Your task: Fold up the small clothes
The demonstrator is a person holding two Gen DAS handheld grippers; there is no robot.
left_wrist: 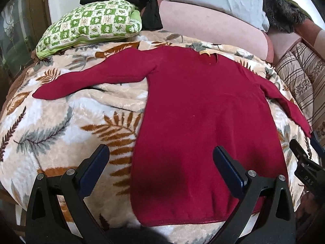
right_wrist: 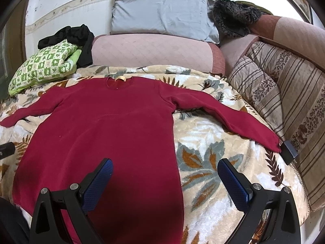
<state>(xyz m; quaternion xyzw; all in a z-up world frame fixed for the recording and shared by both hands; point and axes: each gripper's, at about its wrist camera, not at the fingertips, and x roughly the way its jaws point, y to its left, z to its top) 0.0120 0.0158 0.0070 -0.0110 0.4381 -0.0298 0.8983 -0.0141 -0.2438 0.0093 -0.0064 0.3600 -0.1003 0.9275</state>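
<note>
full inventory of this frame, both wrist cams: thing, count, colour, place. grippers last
sweater: 1, dark red, spread flat on the blanket, sleeves out to both sides, neck at the far end
blanket: 1, cream with brown and grey leaves, under the sweater
checked pillow: 1, green and white, far left on the blanket
black garment: 1, black, bunched behind the checked pillow
grey pillow: 1, grey, against the back wall
pink cushion: 1, pink, beyond the sweater's neck
fur-trimmed item: 1, dark, far right behind the cushions
striped cushion: 1, beige and brown stripes, right side
left gripper: 1, black with blue pads, open, over the hem
right gripper: 1, black with blue pads, open, over the sweater's right edge
</note>
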